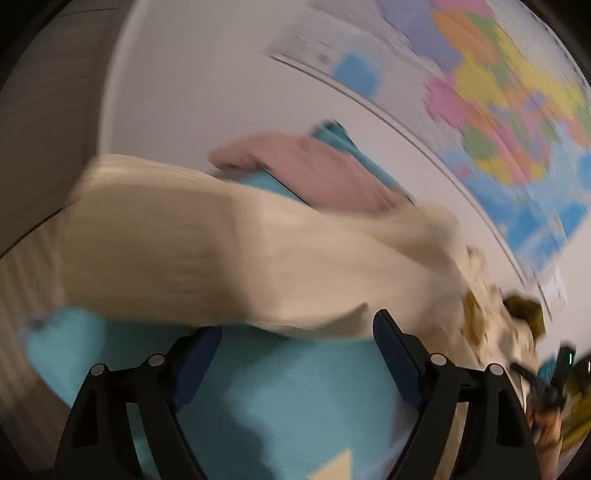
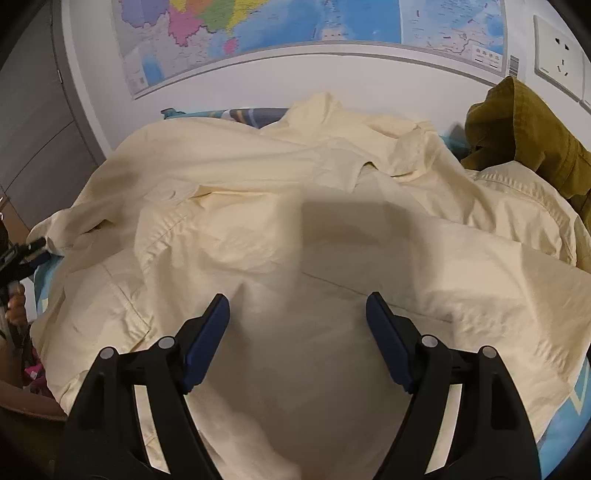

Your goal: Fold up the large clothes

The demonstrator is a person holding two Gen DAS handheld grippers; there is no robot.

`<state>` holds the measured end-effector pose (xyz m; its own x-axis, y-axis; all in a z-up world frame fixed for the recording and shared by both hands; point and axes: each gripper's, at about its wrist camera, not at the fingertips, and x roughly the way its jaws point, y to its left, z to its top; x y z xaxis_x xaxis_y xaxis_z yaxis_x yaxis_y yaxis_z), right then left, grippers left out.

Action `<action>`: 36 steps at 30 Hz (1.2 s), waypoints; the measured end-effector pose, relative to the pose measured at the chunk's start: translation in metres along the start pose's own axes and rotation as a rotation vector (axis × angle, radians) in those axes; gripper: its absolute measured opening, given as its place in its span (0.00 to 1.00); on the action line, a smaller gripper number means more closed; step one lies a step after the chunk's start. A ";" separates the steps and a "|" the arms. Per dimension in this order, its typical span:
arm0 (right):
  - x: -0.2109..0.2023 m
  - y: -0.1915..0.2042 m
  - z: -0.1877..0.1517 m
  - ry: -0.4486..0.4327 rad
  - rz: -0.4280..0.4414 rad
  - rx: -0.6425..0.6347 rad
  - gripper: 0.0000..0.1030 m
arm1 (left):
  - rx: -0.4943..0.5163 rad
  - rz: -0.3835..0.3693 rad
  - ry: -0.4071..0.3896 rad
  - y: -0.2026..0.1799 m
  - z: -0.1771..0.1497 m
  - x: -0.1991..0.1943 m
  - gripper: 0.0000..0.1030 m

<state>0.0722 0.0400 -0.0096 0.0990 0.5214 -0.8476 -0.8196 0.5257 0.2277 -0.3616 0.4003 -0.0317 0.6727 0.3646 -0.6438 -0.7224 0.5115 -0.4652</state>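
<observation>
So the big cream shirt (image 2: 280, 229) is lying spread out and pretty rumpled across a bed with a turquoise patterned sheet (image 1: 295, 402), taking up most of the right wrist view. The right hand-held gripper (image 2: 297, 325) hangs over the near part of the shirt with its blue-padded fingers (image 2: 207, 343) spread wide, nothing pinched between them, and it throws a soft shadow on the fabric just ahead. The left hand-held gripper (image 1: 295, 354) is spread wide too, with only the sheet showing between its fingers and the shirt's edge lying just past the tips; that whole view is badly motion-blurred, so I can't tell if a tip brushes the cloth. You can also spot that gripper at the far left edge of the right wrist view, right beside the shirt's left end. An olive-brown garment (image 2: 528, 136) is bunched up at the far right against the wall, touching the shirt. In the left view a pink garment (image 1: 314, 170) sits behind the shirt, on the sheet. A colourful map (image 2: 295, 29) hangs on the white wall behind the bed, with a wall socket (image 2: 557, 55) at its right.
</observation>
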 end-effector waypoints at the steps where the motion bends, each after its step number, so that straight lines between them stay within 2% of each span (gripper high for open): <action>1: 0.000 0.001 -0.001 0.000 0.003 0.001 0.74 | -0.042 0.012 -0.008 0.010 0.004 -0.001 0.79; 3: 0.001 0.001 -0.001 0.000 0.009 0.008 0.74 | -0.068 0.030 -0.019 0.020 0.007 0.001 0.76; 4: 0.001 0.003 -0.001 -0.001 0.015 0.010 0.74 | -0.070 0.038 -0.011 0.024 0.010 0.004 0.64; 5: 0.001 0.004 -0.001 -0.003 0.017 0.009 0.74 | -0.069 0.063 -0.017 0.027 0.013 0.006 0.58; 7: 0.000 0.006 -0.002 -0.006 0.020 0.006 0.74 | -0.074 0.065 -0.016 0.028 0.017 0.006 0.26; 9: -0.004 0.009 -0.001 -0.018 0.030 0.002 0.74 | -0.086 0.042 -0.016 0.026 0.024 0.005 0.10; 12: -0.013 0.009 0.000 -0.049 0.047 0.018 0.74 | 0.030 0.056 -0.109 -0.009 0.037 -0.012 0.09; 14: -0.020 0.007 0.001 -0.068 0.066 0.035 0.74 | 0.134 0.018 -0.190 -0.044 0.048 -0.035 0.09; 17: -0.033 0.009 0.002 -0.100 0.098 0.039 0.74 | 0.325 -0.112 -0.309 -0.113 0.067 -0.076 0.09; 18: -0.036 0.009 0.002 -0.110 0.104 0.038 0.74 | 0.372 -0.143 -0.328 -0.131 0.069 -0.083 0.09; 21: -0.050 0.011 0.000 -0.146 0.137 0.053 0.74 | 0.601 -0.299 -0.374 -0.219 0.066 -0.107 0.09; 23: -0.059 0.013 -0.004 -0.166 0.153 0.061 0.74 | 0.714 -0.385 -0.340 -0.268 0.054 -0.104 0.09; 26: -0.075 0.010 -0.011 -0.192 0.167 0.072 0.74 | 0.850 -0.459 -0.265 -0.333 0.025 -0.079 0.10; 29: -0.091 0.000 -0.017 -0.223 0.190 0.107 0.74 | 0.958 -0.515 -0.134 -0.388 -0.018 -0.037 0.10; 31: -0.102 -0.009 -0.021 -0.244 0.189 0.136 0.74 | 1.008 -0.534 -0.026 -0.413 -0.048 -0.003 0.14; 35: -0.109 -0.031 -0.029 -0.250 0.185 0.197 0.74 | 1.053 -0.519 0.157 -0.427 -0.103 0.061 0.19; 36: -0.108 -0.036 -0.032 -0.244 0.186 0.212 0.74 | 1.042 -0.513 0.193 -0.424 -0.108 0.071 0.25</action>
<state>0.0733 -0.0562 0.0584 0.1118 0.7527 -0.6489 -0.7034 0.5211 0.4834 -0.0248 0.1254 0.0541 0.7470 -0.1473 -0.6483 0.1656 0.9856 -0.0332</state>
